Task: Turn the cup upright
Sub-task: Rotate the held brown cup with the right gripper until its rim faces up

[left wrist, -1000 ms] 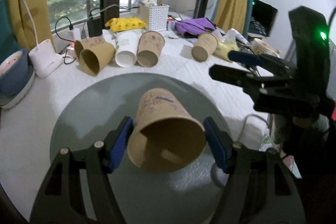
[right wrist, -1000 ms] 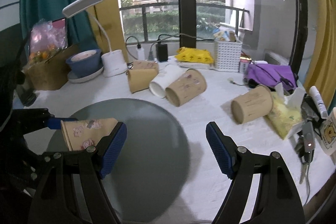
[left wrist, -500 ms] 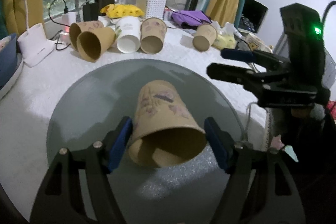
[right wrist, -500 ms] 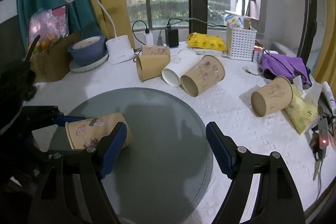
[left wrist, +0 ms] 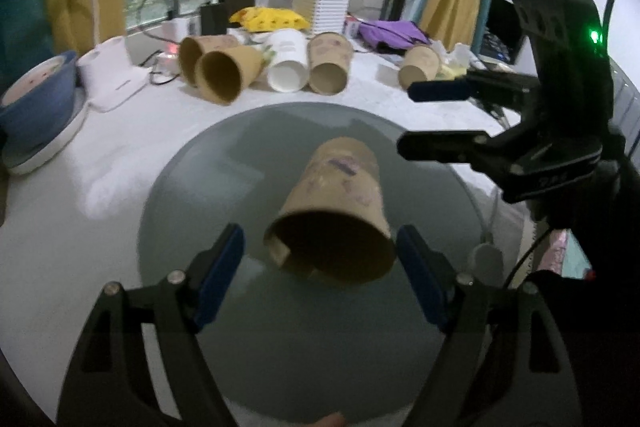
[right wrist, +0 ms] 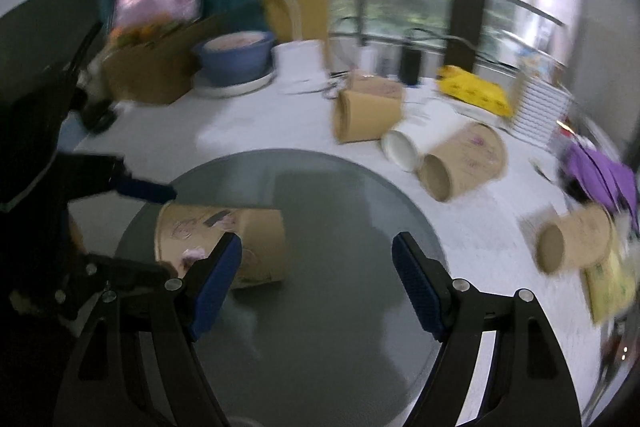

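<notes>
1. Left gripper [left wrist: 320,259] has its jaws spread wide around the cup [left wrist: 336,215]; there's a gap on the left, and I can't tell if the right pad touches.
2. Right gripper [right wrist: 316,279] is wide open too, nothing in it.
3. Cup's lying on its side on the round gray mat [left wrist: 240,163], mouth toward the left gripper.
4. More cups [left wrist: 328,69] lie tipped over on the white table [left wrist: 120,147] behind.

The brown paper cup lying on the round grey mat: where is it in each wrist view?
Left wrist: brown paper cup at centre, mouth toward the camera, between the open left hand-held gripper fingers.
Right wrist: same cup lower left, on its side, partly behind a finger.
Shared landmark: round grey mat.
</notes>
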{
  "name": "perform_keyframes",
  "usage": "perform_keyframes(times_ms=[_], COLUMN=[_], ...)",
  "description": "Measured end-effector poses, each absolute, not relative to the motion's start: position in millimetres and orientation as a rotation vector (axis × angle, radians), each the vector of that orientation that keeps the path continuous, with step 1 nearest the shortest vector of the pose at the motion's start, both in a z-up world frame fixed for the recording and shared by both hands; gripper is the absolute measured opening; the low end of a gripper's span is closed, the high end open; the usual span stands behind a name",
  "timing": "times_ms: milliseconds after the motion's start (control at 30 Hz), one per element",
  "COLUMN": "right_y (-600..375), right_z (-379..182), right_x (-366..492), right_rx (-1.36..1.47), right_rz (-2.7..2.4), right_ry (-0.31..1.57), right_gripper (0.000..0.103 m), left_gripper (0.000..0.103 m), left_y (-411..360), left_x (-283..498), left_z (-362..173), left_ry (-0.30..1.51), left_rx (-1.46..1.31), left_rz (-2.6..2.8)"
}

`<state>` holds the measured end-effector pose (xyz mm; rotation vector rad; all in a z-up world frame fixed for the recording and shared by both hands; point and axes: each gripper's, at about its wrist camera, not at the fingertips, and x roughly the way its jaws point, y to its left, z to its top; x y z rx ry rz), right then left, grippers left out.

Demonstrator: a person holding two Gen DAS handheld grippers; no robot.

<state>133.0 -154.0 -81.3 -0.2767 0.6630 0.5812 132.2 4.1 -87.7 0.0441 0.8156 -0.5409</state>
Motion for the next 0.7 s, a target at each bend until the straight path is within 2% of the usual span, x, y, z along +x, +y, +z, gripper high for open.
perform_keyframes(times_ms=[300, 700], right_y=[-84, -12], right_z=[-86, -103], right_x=[149, 155], right_rx=[-0.701, -1.138], right_rz=[0.962, 1.132], right_ry=[0.702, 0.777], right_gripper=[0.080, 0.080], left_gripper=[0.080, 0.080], left_y=[48, 107], left_x=[108, 76], left_z=[-86, -100], left_ry=[0.782, 0.735], left_rx=[-0.091, -0.292], left_rz=[-0.322, -0.093])
